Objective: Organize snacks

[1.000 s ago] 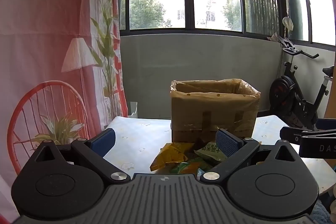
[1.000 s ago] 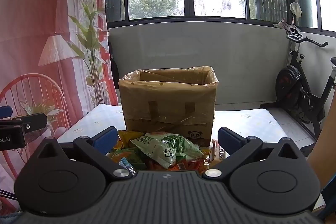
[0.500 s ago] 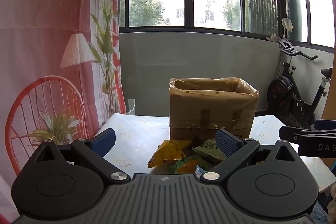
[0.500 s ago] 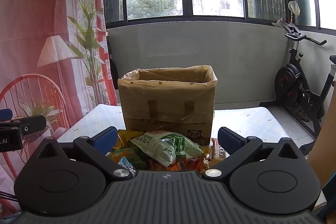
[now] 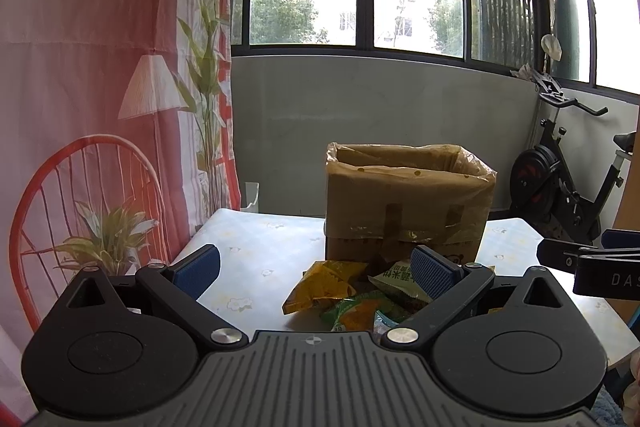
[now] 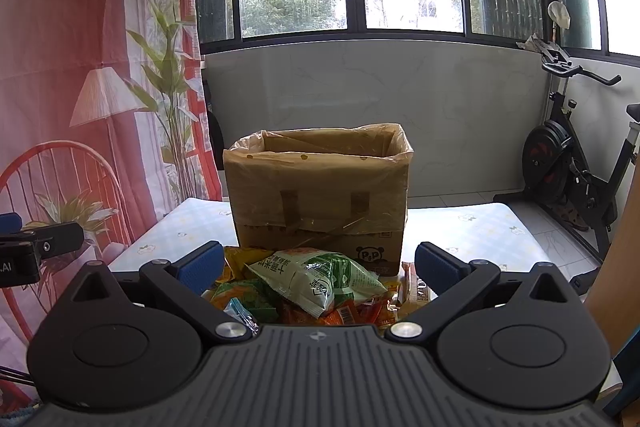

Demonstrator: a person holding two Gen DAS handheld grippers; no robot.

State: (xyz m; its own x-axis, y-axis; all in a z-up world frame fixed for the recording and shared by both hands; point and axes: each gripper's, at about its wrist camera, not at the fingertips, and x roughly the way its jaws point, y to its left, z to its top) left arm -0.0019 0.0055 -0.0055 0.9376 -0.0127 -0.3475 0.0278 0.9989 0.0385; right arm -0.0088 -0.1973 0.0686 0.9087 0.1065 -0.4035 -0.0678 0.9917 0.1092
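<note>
Crinkly foil and plastic is what I am dealing with: a heap of snack packets (image 6: 304, 291) lies low in the centre of my right view, on the bench (image 5: 256, 247) just in front of a brown cardboard box (image 6: 320, 195) lined with a thin plastic bag. On top sits a green and white packet (image 6: 316, 277), puffed with air; a yellow packet (image 5: 324, 285) lies at the heap's left edge in my left view.

My right fingers (image 6: 318, 263) are spread wide and hold nothing, hovering with the heap between them. My left fingers (image 5: 316, 269) are spread just as wide and empty, with the heap toward the lower right of that view.

I judge these packets to be very light, soft and slippery; the air inside will let them squirm, and whatever is in them may crush if I squeeze hard. The best hold, I think, is the flat sealed end seam or a pinched corner, not the puffed middle. The green and white one is the easiest first pick, being on top and clear of the rest. The box mouth is open at the top, so each packet can simply be dropped in.
</note>
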